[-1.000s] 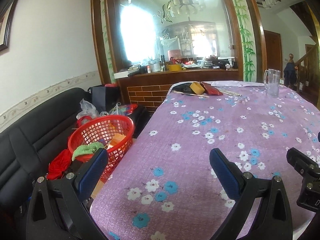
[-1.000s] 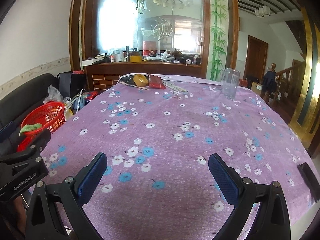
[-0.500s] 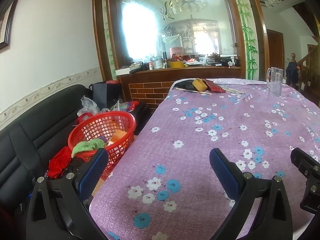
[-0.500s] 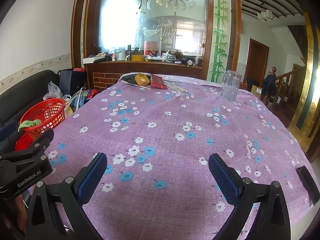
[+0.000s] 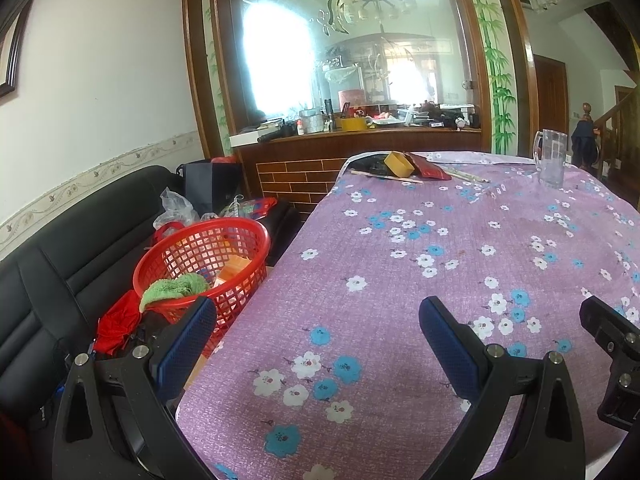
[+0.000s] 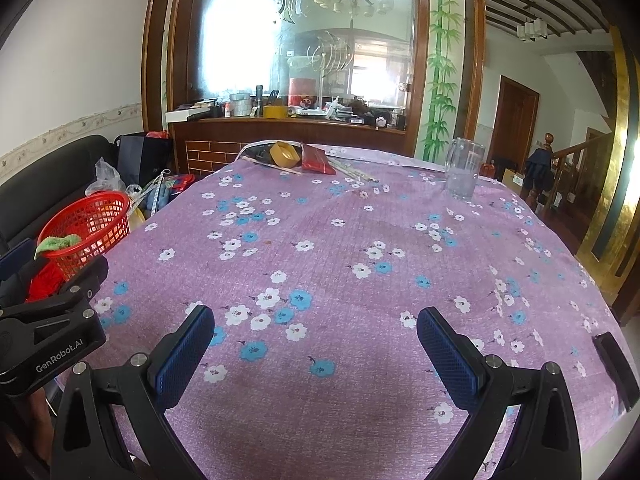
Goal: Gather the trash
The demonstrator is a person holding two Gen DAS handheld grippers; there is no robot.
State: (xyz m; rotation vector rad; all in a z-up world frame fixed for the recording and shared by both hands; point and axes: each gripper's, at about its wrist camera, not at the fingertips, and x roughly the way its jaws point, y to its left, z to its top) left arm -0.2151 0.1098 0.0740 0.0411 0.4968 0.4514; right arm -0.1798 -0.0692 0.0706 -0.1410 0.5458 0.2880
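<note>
Hovering over the near edge of the purple flowered tablecloth (image 6: 340, 248), the left gripper (image 5: 318, 332) and the right gripper (image 6: 316, 340) both have their jaws spread wide with nothing between the blue pads. What looks like the trash lies in a small heap at the far end of the table: a yellow box-like piece (image 6: 285, 154), a red wrapper (image 6: 317, 162) touching it, and thin sticks (image 6: 354, 172) just beside them. A glass mug (image 6: 463, 174) stands well apart to the right and is probably not for collecting. The red basket (image 5: 204, 256), off the table's left side on the black sofa (image 5: 52, 280), already holds a green cloth (image 5: 176, 286) and orange scraps, so it seems the likely bin. I judge the step in hand to be the approach; next, one gripper must reach across the table and close on one piece.
</note>
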